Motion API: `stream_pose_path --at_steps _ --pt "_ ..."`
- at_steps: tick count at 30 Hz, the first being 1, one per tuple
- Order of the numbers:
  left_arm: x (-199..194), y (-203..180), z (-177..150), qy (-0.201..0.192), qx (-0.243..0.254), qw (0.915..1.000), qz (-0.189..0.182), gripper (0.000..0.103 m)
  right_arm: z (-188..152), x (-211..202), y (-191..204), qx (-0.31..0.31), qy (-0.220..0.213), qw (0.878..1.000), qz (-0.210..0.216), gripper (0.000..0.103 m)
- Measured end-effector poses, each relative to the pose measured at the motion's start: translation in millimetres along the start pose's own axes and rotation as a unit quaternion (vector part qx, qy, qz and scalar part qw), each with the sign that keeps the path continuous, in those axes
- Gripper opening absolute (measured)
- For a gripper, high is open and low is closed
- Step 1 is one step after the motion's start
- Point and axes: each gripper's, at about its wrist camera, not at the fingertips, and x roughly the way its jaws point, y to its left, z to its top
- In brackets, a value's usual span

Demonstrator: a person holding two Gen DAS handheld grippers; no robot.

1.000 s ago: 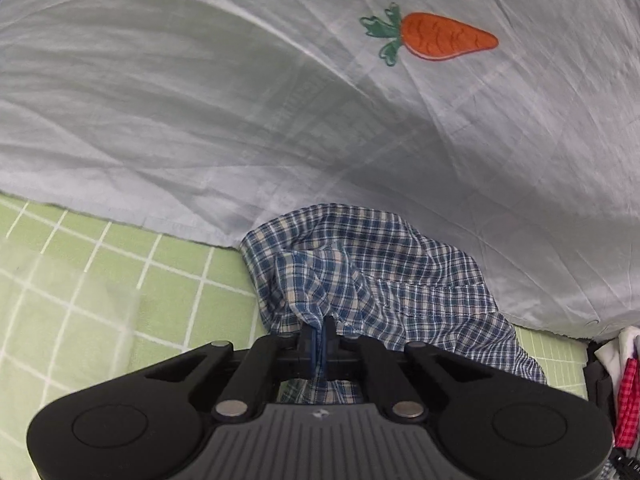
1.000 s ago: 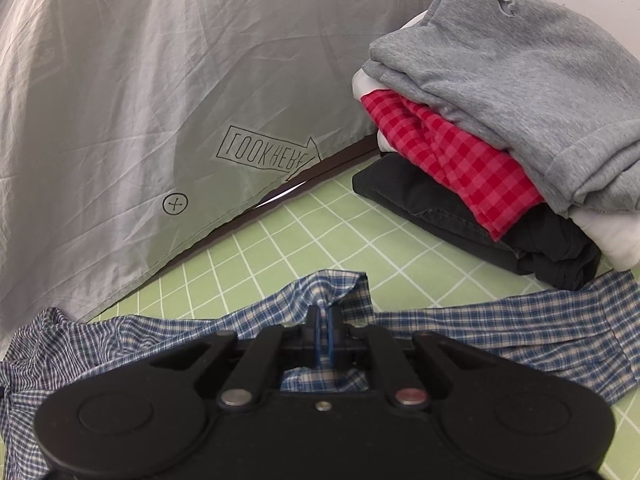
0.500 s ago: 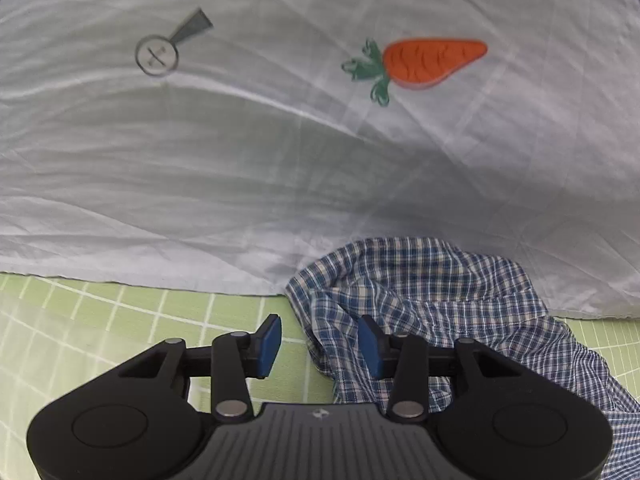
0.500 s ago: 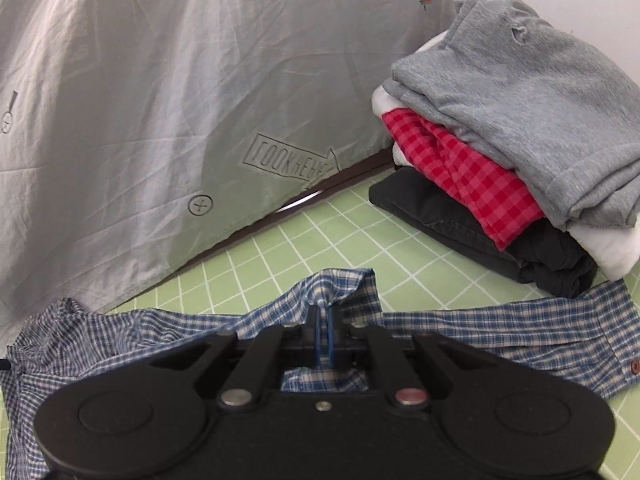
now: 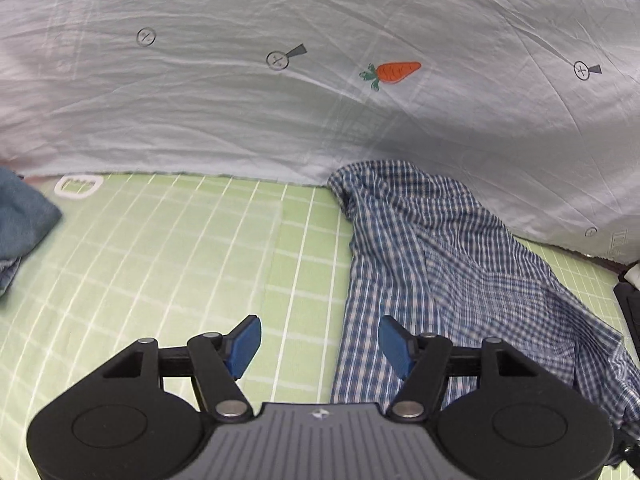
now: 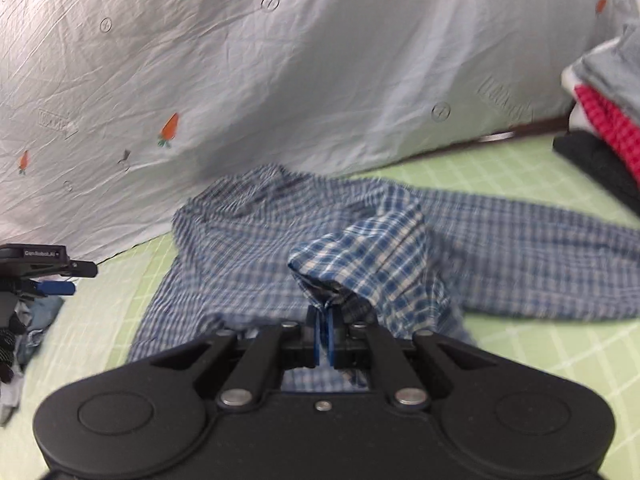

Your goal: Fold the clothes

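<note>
Left claw [image 5: 320, 344] opening, empty; right claw [image 6: 323, 334] pinching shirt [image 6: 360, 248] mid-fold. Next: lay flap flat, regrip.

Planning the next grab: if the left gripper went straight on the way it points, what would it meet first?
Probably the bare green mat, just beside the plaid shirt's edge; nothing sits between the opening left gripper jaws.
</note>
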Motion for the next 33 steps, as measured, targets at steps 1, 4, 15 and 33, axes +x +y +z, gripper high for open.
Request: stream_pose_path --at_steps 1,4,15,33 --pt "-4.3 3.2 -12.9 0.01 -0.004 0.9999 -0.001 0.066 -12.8 -0.4 8.9 0.006 0.018 1.0 0.009 0.007" --pt "-16.7 10.0 -46.0 0.032 -0.005 0.9995 0.001 0.074 -44.4 2.5 33.7 -0.055 0.089 0.995 -0.004 0.022" --pt "-51.4 -19.7 -92.5 -0.016 0.031 0.9993 -0.013 0.089 -61.6 -47.2 -3.0 -0.051 0.013 0.996 -0.075 0.103" --pt "28.6 -162.4 -57.1 0.053 0.136 0.9754 -0.165 0.09 -26.8 -13.5 -127.2 0.077 0.01 0.977 -0.198 0.103"
